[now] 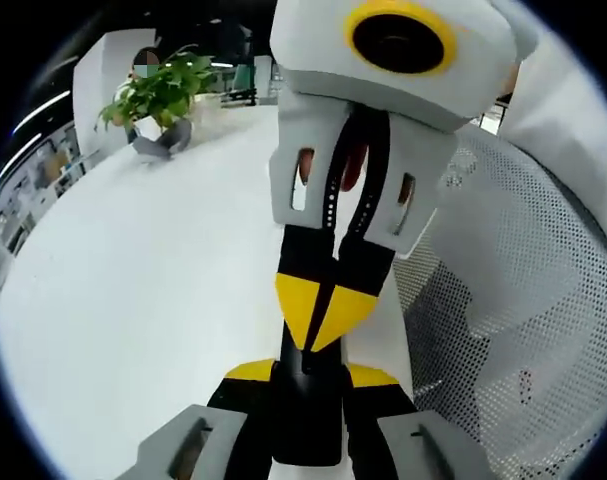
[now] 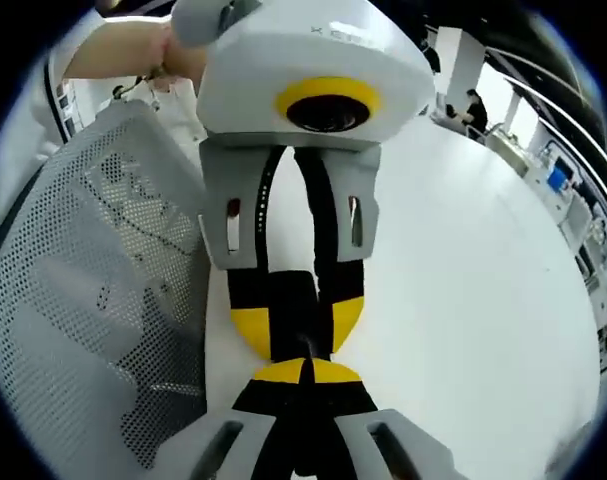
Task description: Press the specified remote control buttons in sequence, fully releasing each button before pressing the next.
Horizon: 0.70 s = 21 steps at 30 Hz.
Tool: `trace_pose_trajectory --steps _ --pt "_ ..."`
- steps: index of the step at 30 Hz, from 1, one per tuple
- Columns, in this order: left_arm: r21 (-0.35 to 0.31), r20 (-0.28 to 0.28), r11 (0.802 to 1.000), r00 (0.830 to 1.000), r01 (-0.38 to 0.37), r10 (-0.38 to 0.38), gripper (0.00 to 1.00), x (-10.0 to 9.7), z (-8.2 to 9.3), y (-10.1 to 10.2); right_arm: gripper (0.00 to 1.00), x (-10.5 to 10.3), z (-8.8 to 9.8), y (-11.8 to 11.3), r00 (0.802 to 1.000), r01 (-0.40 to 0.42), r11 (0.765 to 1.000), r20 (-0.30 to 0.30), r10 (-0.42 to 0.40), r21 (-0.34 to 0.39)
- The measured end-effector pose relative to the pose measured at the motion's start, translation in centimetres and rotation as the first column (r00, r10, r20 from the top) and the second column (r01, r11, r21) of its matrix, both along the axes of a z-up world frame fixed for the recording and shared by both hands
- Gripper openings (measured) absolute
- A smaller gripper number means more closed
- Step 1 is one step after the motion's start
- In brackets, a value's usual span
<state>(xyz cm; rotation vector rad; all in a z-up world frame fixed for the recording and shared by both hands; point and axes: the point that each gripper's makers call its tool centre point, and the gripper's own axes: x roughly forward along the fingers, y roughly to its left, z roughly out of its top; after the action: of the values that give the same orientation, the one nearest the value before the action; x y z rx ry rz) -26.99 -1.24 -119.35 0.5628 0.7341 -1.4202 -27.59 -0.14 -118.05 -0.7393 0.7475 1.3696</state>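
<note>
A slim black remote (image 1: pixel 305 420) is clamped between the yellow-tipped jaws of my left gripper (image 1: pixel 311 372), seen almost end-on. My right gripper (image 1: pixel 323 310) comes down from above with its jaws shut, and its yellow tips rest on the remote's near end. In the right gripper view the shut right gripper (image 2: pixel 303 372) meets the dark remote (image 2: pixel 301 300), which sits between the spread tips of the left gripper (image 2: pixel 300 325). The remote's buttons are hidden.
A white table (image 1: pixel 143 280) lies under both grippers and runs wide in the right gripper view (image 2: pixel 463 280). A grey mesh chair back (image 1: pixel 523 300) (image 2: pixel 83 280) stands close beside them. A potted plant (image 1: pixel 158 95) sits at the table's far end. A person's hand (image 2: pixel 133 50) holds the left gripper.
</note>
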Motion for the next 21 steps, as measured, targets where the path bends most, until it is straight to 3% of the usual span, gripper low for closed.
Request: trace_pose_trajectory --steps 4,11,17,21 --pt "0.004 0.004 1.000 1.000 -0.001 0.001 0.24 -0.04 0.05 0.00 0.00 0.09 -0.28 0.25 0.998 -0.031 0.999 0.046 0.033 -0.038" --pt "-0.002 0.014 1.000 1.000 0.004 -0.004 0.24 -0.06 0.02 -0.03 0.00 0.46 -0.32 0.33 1.000 0.002 0.998 -0.028 -0.004 -0.060" --pt "0.003 0.021 1.000 1.000 0.010 -0.010 0.24 -0.09 0.06 -0.05 0.00 0.28 -0.40 0.28 1.000 0.018 0.997 0.000 -0.018 -0.070" --pt "0.009 0.020 1.000 1.000 0.011 -0.012 0.24 -0.08 0.08 -0.06 0.00 0.37 -0.25 0.13 0.999 0.035 0.999 -0.018 -0.035 -0.021"
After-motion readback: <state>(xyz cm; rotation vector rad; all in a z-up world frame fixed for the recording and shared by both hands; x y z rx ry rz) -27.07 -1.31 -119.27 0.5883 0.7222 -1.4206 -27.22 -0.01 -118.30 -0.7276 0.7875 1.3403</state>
